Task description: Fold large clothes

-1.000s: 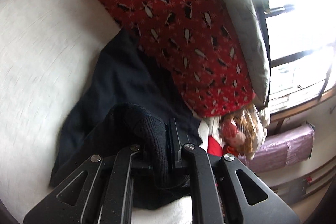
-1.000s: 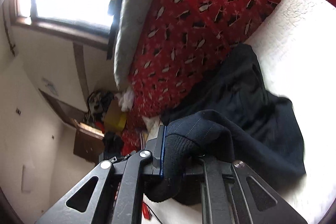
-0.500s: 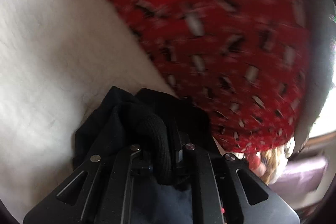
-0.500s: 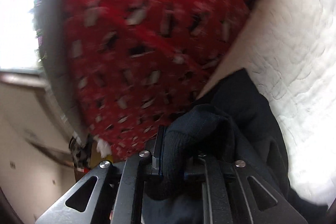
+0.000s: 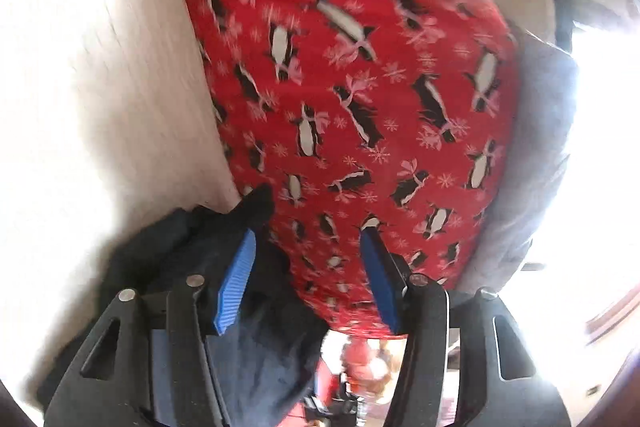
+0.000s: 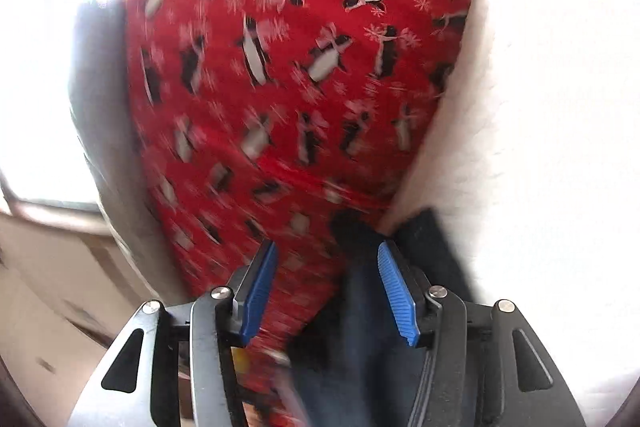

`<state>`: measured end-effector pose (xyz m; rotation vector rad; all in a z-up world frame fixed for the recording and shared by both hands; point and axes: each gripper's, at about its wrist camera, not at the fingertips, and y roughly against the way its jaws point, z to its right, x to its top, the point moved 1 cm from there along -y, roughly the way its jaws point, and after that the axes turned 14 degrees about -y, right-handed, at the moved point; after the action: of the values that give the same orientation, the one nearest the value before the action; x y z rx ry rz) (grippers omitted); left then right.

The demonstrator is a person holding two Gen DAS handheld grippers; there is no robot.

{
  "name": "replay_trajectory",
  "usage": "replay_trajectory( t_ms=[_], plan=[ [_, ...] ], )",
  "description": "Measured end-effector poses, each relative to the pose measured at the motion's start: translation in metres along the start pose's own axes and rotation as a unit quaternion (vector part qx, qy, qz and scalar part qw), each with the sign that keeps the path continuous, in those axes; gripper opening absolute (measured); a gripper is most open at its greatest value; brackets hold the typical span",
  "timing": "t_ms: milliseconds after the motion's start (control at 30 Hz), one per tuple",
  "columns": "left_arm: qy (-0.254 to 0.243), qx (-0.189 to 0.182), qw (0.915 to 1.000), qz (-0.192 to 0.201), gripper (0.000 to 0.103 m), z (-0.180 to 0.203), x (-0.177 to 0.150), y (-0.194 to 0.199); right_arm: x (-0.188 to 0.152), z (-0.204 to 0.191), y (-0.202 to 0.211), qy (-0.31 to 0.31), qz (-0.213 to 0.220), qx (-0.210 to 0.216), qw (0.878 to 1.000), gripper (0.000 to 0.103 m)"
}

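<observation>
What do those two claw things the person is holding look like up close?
Both match: the left gripper and right gripper each have angular black frames with triangular cut-outs and silver pivot bolts, ending in two fingers faced with ribbed blue pads. No cables or sleeves show.

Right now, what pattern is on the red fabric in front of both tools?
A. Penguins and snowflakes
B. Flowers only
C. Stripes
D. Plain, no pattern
A: the red fabric is printed with black-and-white penguins and pale snowflakes, as both wrist views show.

Black tongs (image 5: 306, 279), ribbed blue pads (image 5: 236, 283)
</observation>
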<state>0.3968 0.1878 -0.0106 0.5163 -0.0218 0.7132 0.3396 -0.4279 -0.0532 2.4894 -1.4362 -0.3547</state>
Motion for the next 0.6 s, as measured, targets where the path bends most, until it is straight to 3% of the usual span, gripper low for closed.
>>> replay_trajectory(
  t_ms=[133,233,267,300,333,367,400,467,500,533,600],
  plan=[
    [-0.108,0.062,0.9908,-0.054,0.056,0.014,-0.041,0.004,-0.017,-0.008,-0.005,0.094,-0.009,-0.084,0.992,0.055],
    [-0.17,0.086,0.9755,-0.11,0.056,0.009,-0.086,-0.008,-0.036,-0.011,-0.024,0.14,-0.036,-0.116,0.983,0.059],
    [-0.193,0.108,0.9672,-0.125,0.056,0.006,-0.1,-0.015,-0.045,-0.015,-0.033,0.176,-0.033,-0.15,0.972,0.059],
    [-0.211,0.134,0.9595,-0.13,0.055,0.003,-0.107,-0.019,-0.053,-0.017,-0.039,0.21,-0.025,-0.179,0.961,0.054],
    [-0.232,0.164,0.9501,-0.129,0.055,0.001,-0.113,-0.023,-0.063,-0.02,-0.045,0.246,-0.019,-0.208,0.947,0.038],
    [-0.252,0.194,0.9403,-0.121,0.052,-0.001,-0.116,-0.024,-0.074,-0.027,-0.05,0.291,-0.03,-0.215,0.932,0.006],
    [-0.267,0.212,0.9338,-0.108,0.046,-0.003,-0.118,-0.024,-0.079,-0.032,-0.048,0.309,-0.029,-0.21,0.927,0.001],
    [-0.279,0.257,0.921,-0.09,0.04,-0.013,-0.114,-0.024,-0.074,-0.041,-0.025,0.304,0.029,-0.159,0.939,0.001],
    [-0.269,0.263,0.922,-0.088,0.035,-0.02,-0.111,-0.023,-0.066,-0.038,-0.022,0.286,0.038,-0.159,0.944,0.001],
    [-0.252,0.254,0.9296,-0.087,0.034,-0.025,-0.108,-0.02,-0.053,-0.028,-0.025,0.257,0.033,-0.176,0.95,0.001],
    [-0.232,0.229,0.9417,-0.081,0.035,-0.028,-0.105,-0.009,-0.037,-0.005,-0.035,0.215,-0.012,-0.215,0.953,0.007]
  ],
)
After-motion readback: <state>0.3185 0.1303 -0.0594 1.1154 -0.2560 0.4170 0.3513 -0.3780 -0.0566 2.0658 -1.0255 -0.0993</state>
